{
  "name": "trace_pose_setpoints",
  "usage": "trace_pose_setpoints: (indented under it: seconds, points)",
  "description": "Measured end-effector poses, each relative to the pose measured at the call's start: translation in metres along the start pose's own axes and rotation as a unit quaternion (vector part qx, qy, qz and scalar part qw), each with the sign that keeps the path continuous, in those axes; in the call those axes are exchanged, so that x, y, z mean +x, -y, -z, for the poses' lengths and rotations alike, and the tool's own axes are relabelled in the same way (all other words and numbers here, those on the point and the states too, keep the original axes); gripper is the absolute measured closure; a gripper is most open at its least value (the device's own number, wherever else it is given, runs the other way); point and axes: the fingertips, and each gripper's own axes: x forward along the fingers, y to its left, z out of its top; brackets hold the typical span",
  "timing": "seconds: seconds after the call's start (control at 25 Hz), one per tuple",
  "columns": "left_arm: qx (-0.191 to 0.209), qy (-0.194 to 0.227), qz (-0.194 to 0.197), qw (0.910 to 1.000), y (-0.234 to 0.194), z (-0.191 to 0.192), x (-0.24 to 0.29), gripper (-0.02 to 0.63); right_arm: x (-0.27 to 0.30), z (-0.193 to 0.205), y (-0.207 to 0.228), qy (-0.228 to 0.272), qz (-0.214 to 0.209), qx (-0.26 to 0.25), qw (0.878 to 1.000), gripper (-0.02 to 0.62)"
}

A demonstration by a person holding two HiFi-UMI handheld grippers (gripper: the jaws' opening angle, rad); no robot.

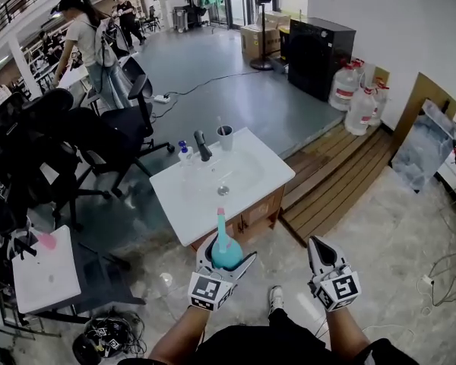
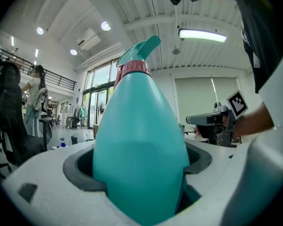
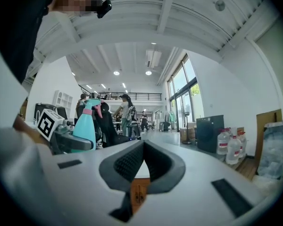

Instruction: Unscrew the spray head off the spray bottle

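A teal spray bottle [image 1: 226, 251] with a pink collar [image 2: 132, 68] and a teal spray head [image 2: 142, 47] stands upright between the jaws of my left gripper [image 1: 228, 263], which is shut on the bottle's body. In the left gripper view the bottle [image 2: 139, 145] fills the middle, with both pads pressed to its sides. My right gripper [image 1: 318, 248] hangs beside it at the right, shut with nothing in it. Its pads [image 3: 142, 166] meet in the right gripper view. There the bottle [image 3: 85, 124] shows at the left, apart from them.
A white sink cabinet [image 1: 184, 204] stands just ahead, with a dark faucet [image 1: 203, 146], a cup [image 1: 226, 138] and a small spray bottle [image 1: 185, 152]. Black office chairs [image 1: 106, 131] crowd the left. A wooden platform [image 1: 338, 169] and water jugs [image 1: 353, 97] lie right. People stand far back.
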Motion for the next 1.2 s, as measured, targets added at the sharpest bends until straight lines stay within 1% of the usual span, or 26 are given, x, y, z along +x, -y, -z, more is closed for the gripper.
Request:
trace_pose_setpoints:
  seconds: [0.16, 0.32, 0.52, 0.68, 0.8, 1.0, 1.2]
  points:
    - [0.004, 0.000, -0.018, 0.9998, -0.011, -0.008, 0.030, 0.161, 0.026, 0.000, 0.030, 0.000, -0.014, 0.004, 1.000, 0.591]
    - [0.002, 0.001, -0.037, 0.9993, -0.021, -0.013, 0.058, 0.161, 0.054, -0.004, 0.052, 0.005, -0.040, 0.000, 0.999, 0.591]
    - [-0.002, 0.002, -0.058, 0.9983, -0.033, -0.014, 0.088, 0.161, 0.082, 0.000, 0.073, 0.004, -0.068, 0.020, 0.997, 0.591]
    - [-0.009, 0.007, -0.078, 0.9969, -0.043, -0.015, 0.106, 0.161, 0.106, 0.003, 0.085, 0.006, -0.099, 0.005, 0.995, 0.591]
    - [-0.014, 0.004, -0.100, 0.9949, -0.052, -0.012, 0.112, 0.161, 0.125, 0.003, 0.090, 0.012, -0.126, 0.008, 0.992, 0.591]
    - [-0.005, -0.010, -0.136, 0.9907, -0.067, -0.008, 0.114, 0.161, 0.152, 0.003, 0.087, 0.013, -0.177, 0.008, 0.984, 0.591]
    - [-0.002, -0.020, -0.168, 0.9856, -0.078, -0.007, 0.108, 0.161, 0.172, 0.008, 0.085, 0.006, -0.207, 0.023, 0.978, 0.591]
